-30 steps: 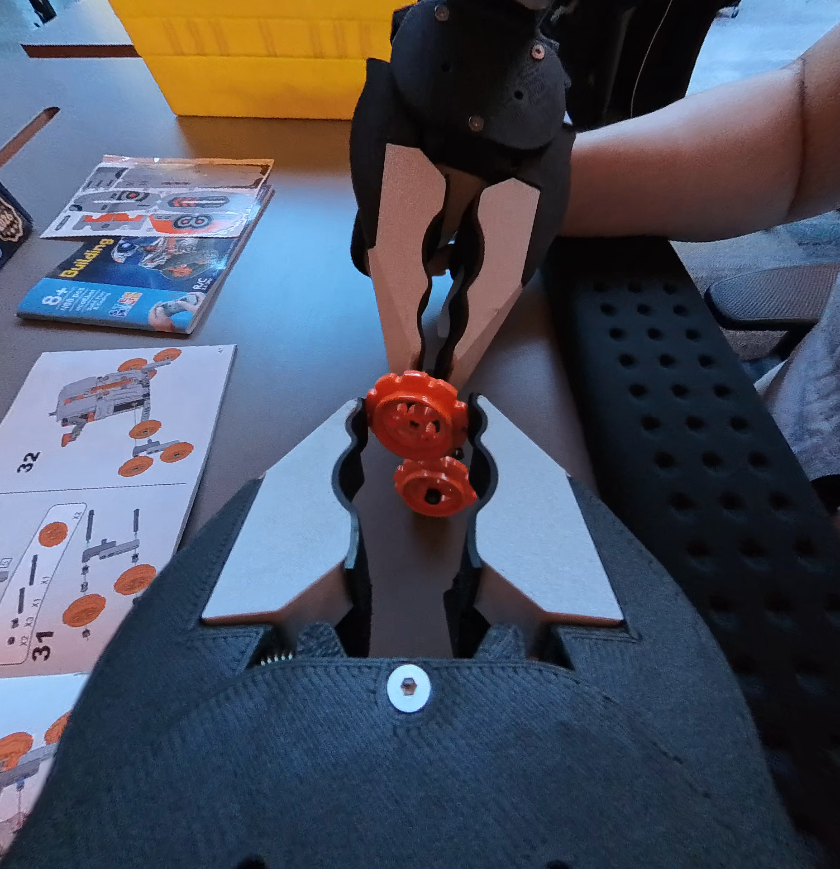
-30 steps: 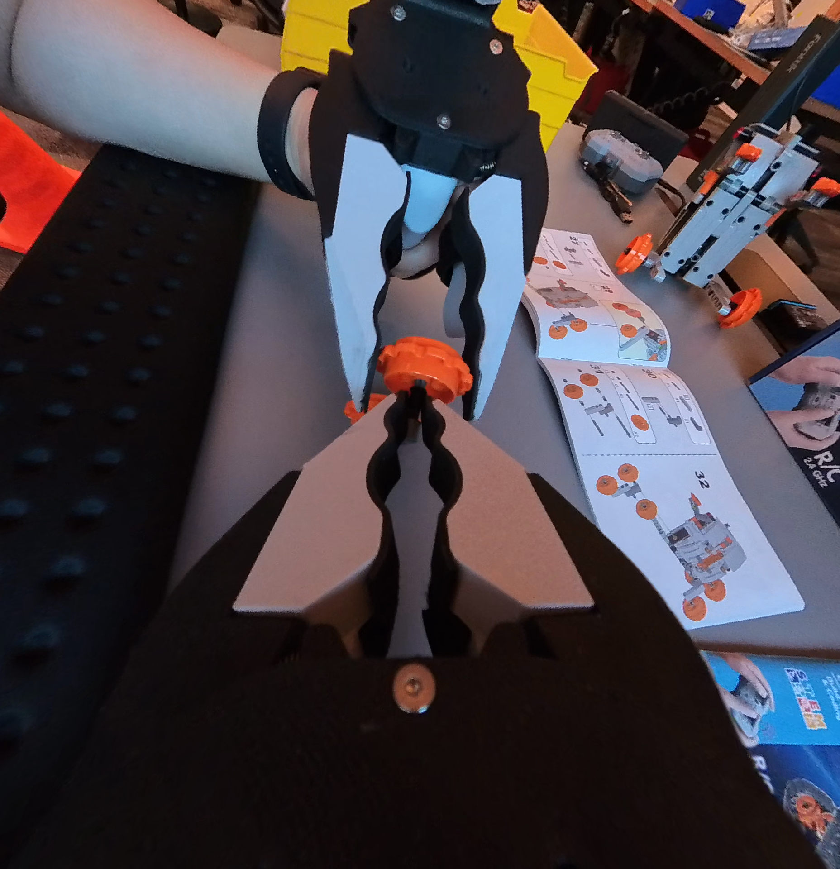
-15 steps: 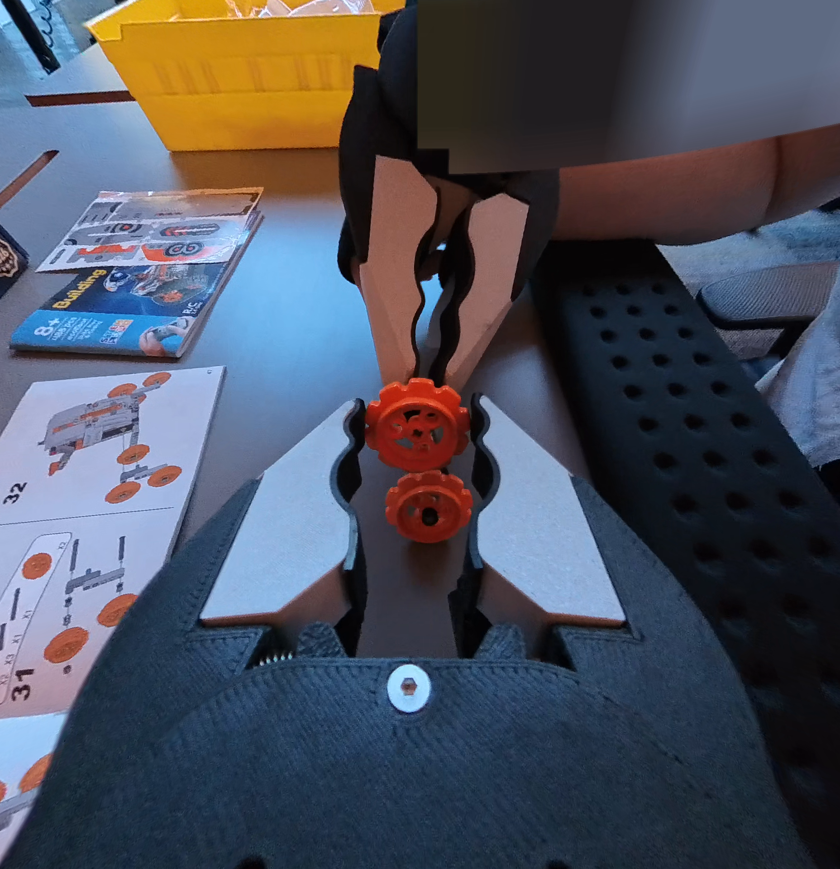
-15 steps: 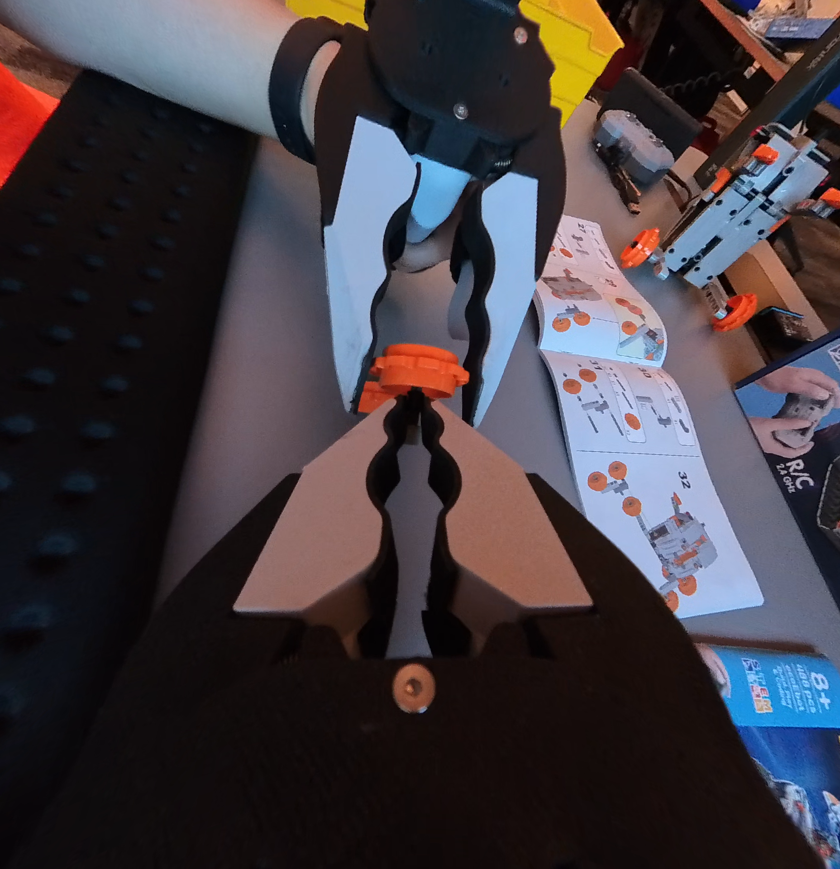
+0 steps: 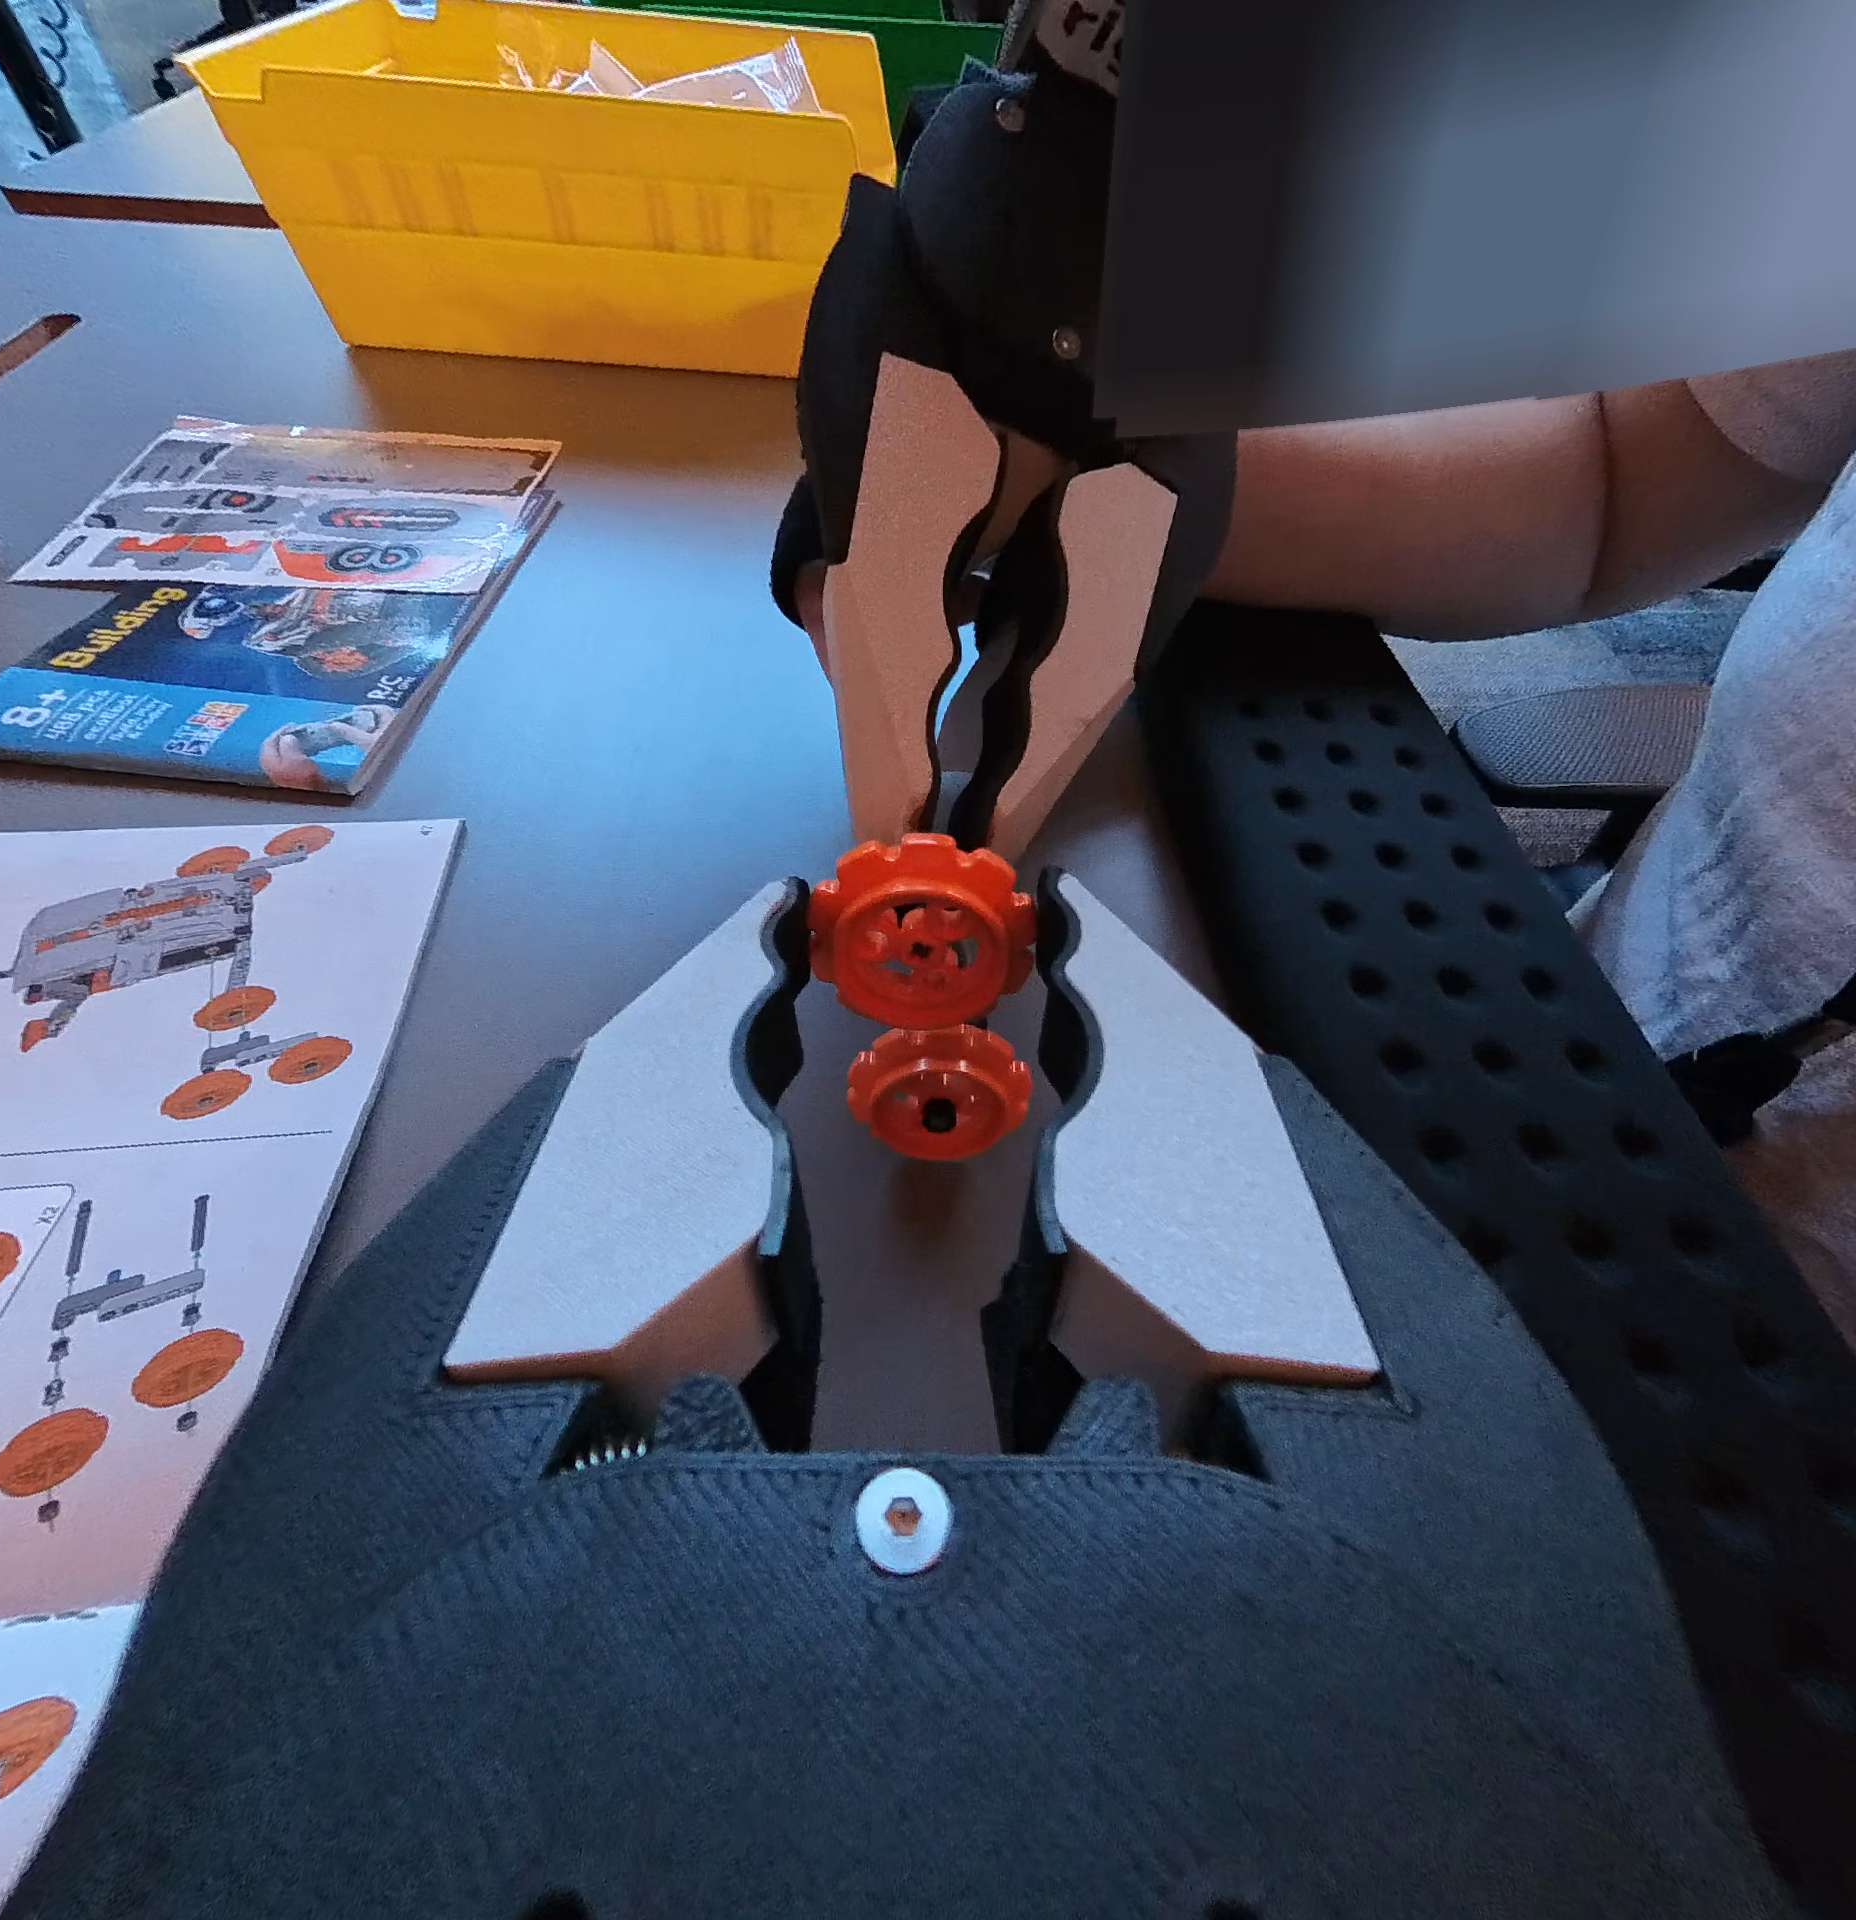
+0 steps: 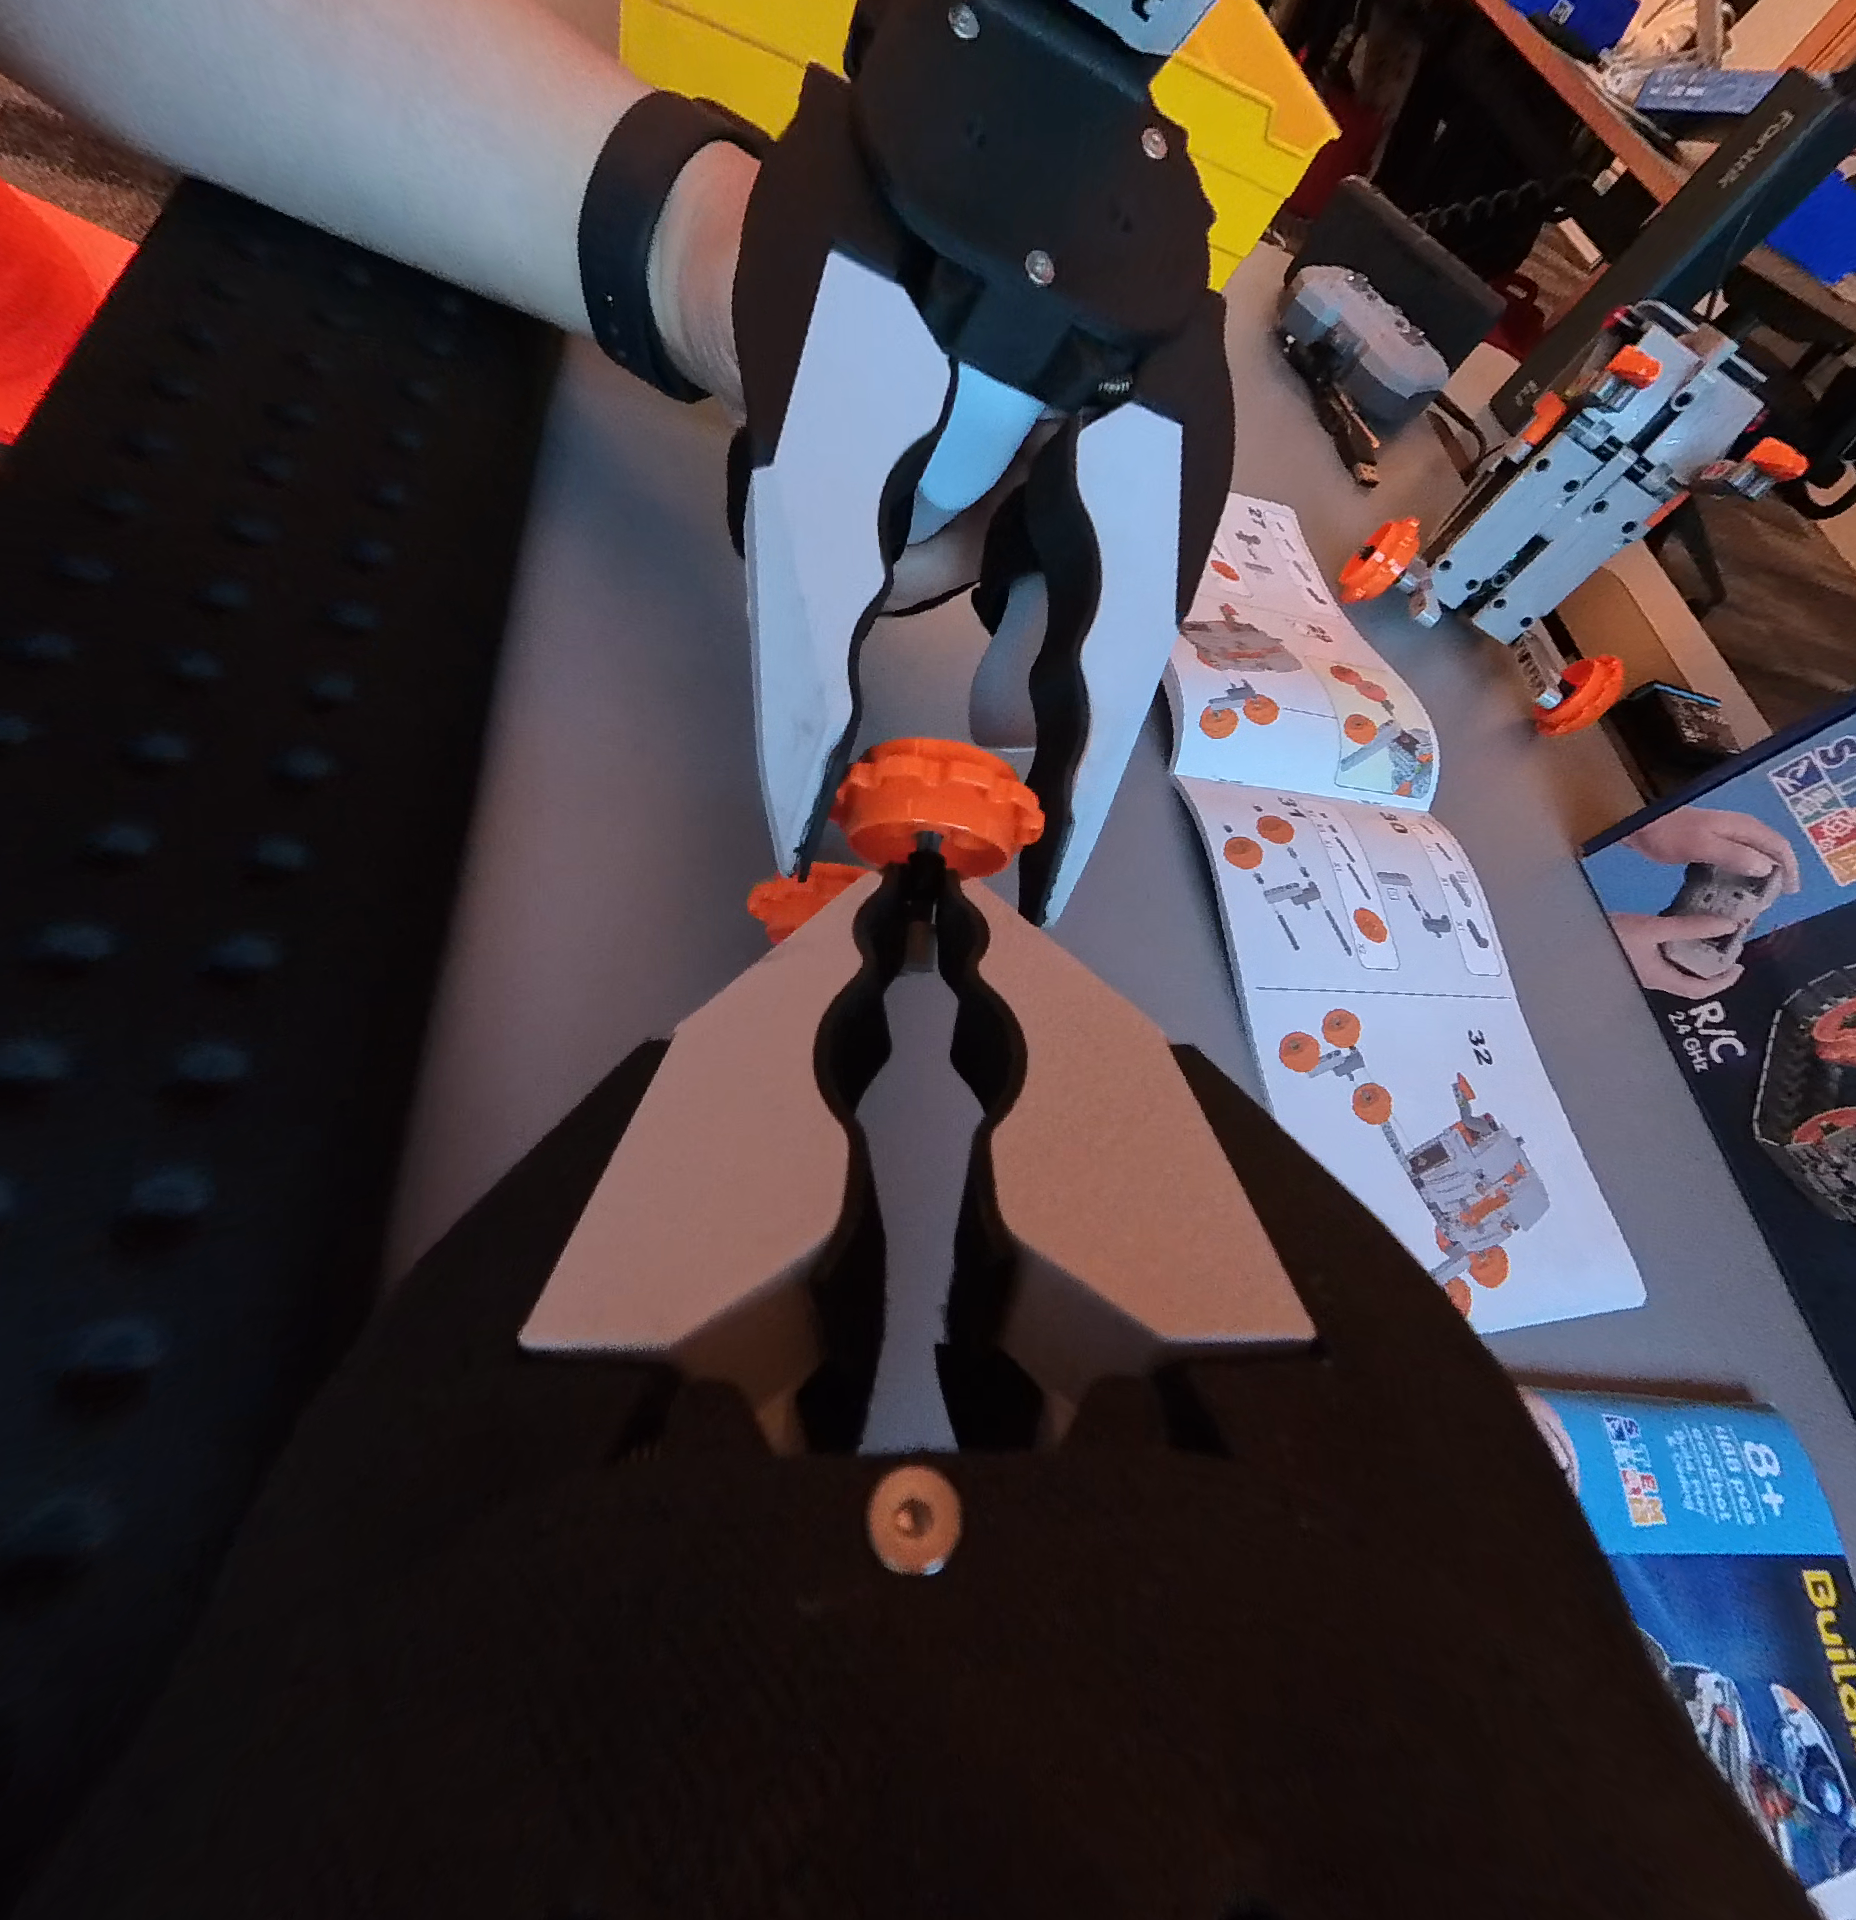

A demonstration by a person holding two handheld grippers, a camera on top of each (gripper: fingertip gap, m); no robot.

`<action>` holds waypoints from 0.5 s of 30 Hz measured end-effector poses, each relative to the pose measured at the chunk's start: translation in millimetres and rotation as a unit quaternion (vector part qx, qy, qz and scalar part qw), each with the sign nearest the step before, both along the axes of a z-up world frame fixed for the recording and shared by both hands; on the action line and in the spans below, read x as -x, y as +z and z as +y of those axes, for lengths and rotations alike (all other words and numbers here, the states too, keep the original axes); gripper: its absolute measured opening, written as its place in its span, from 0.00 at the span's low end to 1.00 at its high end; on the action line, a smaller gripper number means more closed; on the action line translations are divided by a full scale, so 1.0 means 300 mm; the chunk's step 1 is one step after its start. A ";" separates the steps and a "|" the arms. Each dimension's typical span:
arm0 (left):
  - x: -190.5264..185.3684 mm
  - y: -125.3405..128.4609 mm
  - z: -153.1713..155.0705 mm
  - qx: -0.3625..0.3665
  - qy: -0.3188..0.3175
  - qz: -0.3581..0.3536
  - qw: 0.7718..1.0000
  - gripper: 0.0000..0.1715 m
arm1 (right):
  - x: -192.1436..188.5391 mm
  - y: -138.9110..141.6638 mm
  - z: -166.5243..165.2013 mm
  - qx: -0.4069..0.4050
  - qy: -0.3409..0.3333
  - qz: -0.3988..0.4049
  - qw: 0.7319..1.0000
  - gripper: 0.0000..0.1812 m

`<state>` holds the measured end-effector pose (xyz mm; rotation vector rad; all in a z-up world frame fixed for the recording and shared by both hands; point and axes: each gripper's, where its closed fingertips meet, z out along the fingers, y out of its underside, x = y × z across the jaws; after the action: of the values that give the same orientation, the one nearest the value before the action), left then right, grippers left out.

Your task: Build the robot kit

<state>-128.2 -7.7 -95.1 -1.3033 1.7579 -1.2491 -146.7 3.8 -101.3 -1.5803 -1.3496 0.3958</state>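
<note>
My left gripper (image 5: 921, 890) is shut on an orange toothed wheel (image 5: 919, 940), gripping its rim at the fingertips a little above the grey table (image 5: 633, 727). My right gripper (image 6: 919, 883) faces it and is shut on a small black pin (image 6: 919, 920) whose end meets the wheel's hub (image 6: 934, 810). In the left wrist view the right gripper (image 5: 950, 826) sits just behind the wheel. In the right wrist view the left gripper's fingers (image 6: 810, 623) straddle the wheel. A second orange wheel (image 5: 939, 1091) lies on the table under the held one and also shows in the right wrist view (image 6: 799, 899).
An open instruction booklet (image 5: 176, 1039), a blue booklet (image 5: 228, 686) and a yellow bin (image 5: 550, 239) lie on the table. A black perforated mat (image 5: 1475, 987) runs along one side. A part-built grey and orange model (image 6: 1589, 488), a grey block (image 6: 1360, 332) and a box (image 6: 1786, 935) are farther off. My two grippers' fingertips are within a few centimetres of each other.
Both grippers keep their hold and stay tip to tip. The left view has tilted up, showing more of the yellow bin. The held wheel's underside and the pin now show in the right view.
</note>
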 end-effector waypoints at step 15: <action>0.005 -0.018 0.006 0.011 -0.007 0.011 1.000 0.24 | 0.007 -0.016 0.008 0.025 0.002 0.009 1.000 0.03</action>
<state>-129.8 -6.0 -100.4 -1.3229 1.7765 -1.2700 -148.8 6.2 -106.2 -1.6111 -1.3394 0.4487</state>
